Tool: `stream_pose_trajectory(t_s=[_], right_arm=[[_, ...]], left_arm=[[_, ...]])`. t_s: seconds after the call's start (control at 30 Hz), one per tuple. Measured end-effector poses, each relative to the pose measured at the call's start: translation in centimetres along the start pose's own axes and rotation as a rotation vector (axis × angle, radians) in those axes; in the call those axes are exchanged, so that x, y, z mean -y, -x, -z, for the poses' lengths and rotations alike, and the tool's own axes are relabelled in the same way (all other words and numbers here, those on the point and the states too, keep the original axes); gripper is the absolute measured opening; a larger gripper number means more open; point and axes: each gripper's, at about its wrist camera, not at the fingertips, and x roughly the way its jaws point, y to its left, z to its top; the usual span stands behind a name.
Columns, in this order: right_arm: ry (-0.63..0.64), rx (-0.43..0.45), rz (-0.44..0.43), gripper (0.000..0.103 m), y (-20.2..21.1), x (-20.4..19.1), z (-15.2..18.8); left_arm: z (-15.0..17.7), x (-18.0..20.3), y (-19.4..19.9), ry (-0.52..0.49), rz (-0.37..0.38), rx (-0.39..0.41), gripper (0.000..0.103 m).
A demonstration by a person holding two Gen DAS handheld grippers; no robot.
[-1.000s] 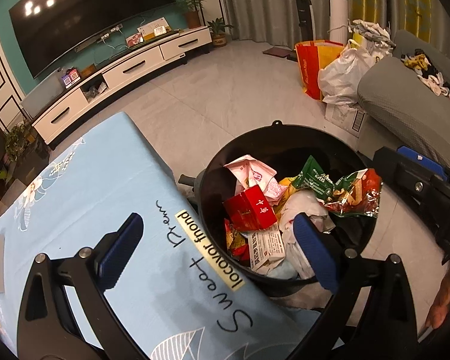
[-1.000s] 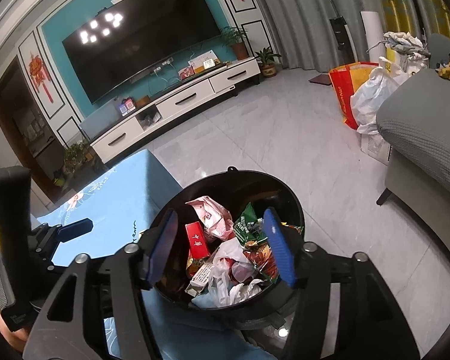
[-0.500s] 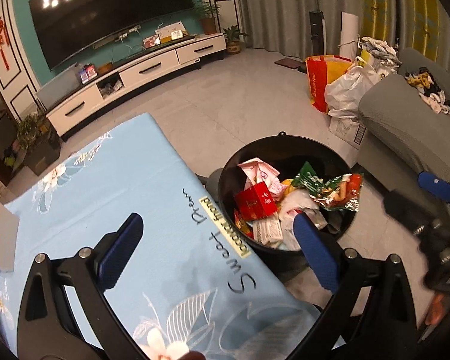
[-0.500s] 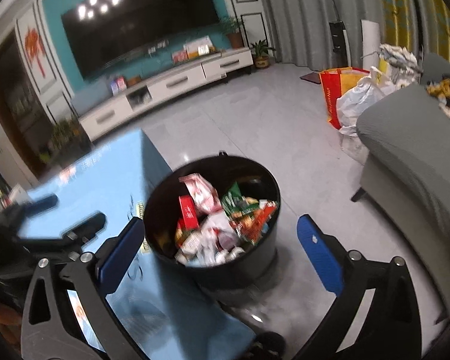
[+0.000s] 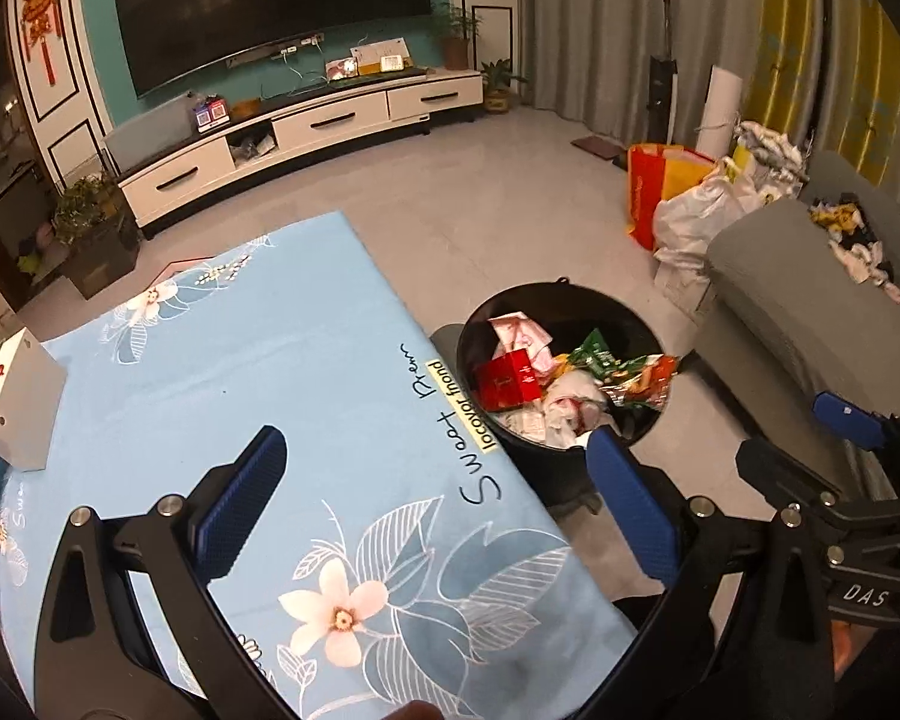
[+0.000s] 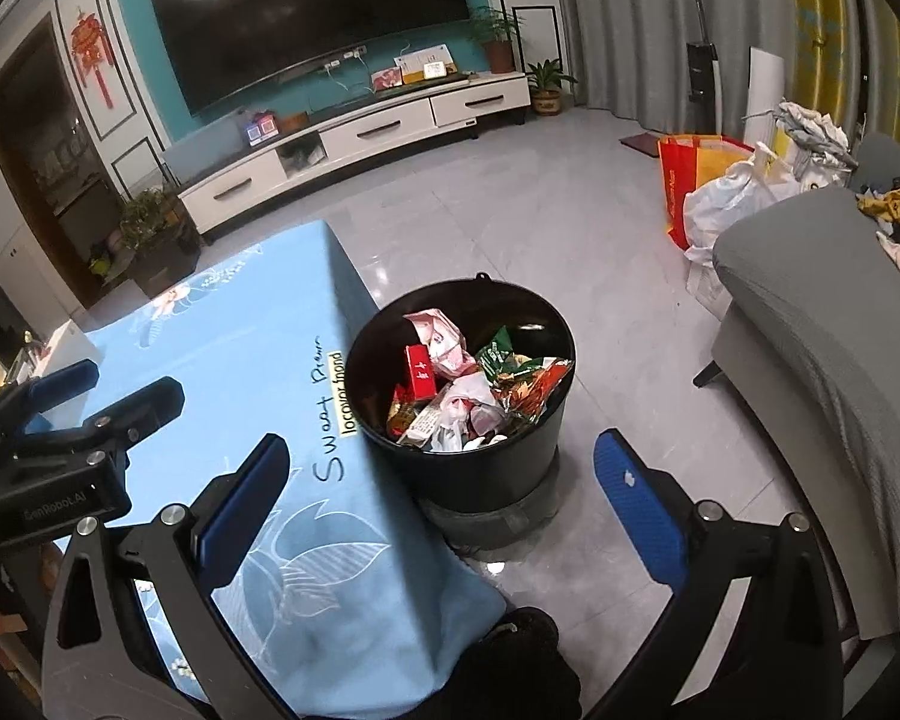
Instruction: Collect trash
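A black trash bin (image 5: 540,480) (image 6: 480,480) stands on the floor beside the table's corner. It is filled with wrappers, among them a red box (image 5: 507,378) (image 6: 420,375) and a green snack bag (image 5: 624,369) (image 6: 522,372). My left gripper (image 5: 435,468) hangs open and empty above the light blue tablecloth (image 5: 240,348), with the bin ahead to its right. My right gripper (image 6: 441,462) is open wide and empty, above and short of the bin. Each gripper shows at the edge of the other's view, the right gripper (image 5: 810,444) and the left gripper (image 6: 102,390).
A white box (image 5: 18,402) sits on the table's far left. A grey sofa (image 6: 810,300) runs along the right, with shopping bags (image 6: 708,192) on the floor behind it. A TV cabinet (image 6: 360,138) and potted plants (image 6: 156,228) line the far wall.
Both grippers have risen and drawn back from the bin, which now looks smaller and farther off. The right gripper's jaws went from narrow over the bin to wide open.
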Motion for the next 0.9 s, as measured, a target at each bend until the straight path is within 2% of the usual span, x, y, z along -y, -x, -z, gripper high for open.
stream_pose_trajectory(t_s=[0.07,0.2,0.33,0.47,0.9], right_arm=[[0.011,-0.003,0.011,0.099,0.9,-0.4,-0.4],[0.050,-0.004,0.013,0.099,3.1,-1.4,-1.2],[0.044,0.023,0.000,0.099,4.3,-1.5,-1.1],[0.068,0.026,0.030,0.099,3.9,-2.2,-0.5],[0.102,0.031,0.035,0.099,3.5,-3.5,-0.2]], left_arm=[[-0.2,-0.1,1.0,0.008,0.004,0.008,0.100],[-0.7,-0.2,3.2,0.003,-0.034,0.044,0.100],[-0.7,-0.4,4.8,0.006,-0.043,0.071,0.100],[-0.5,-0.3,5.5,0.012,-0.056,0.087,0.100],[0.0,-1.2,5.6,0.031,-0.094,0.102,0.100]])
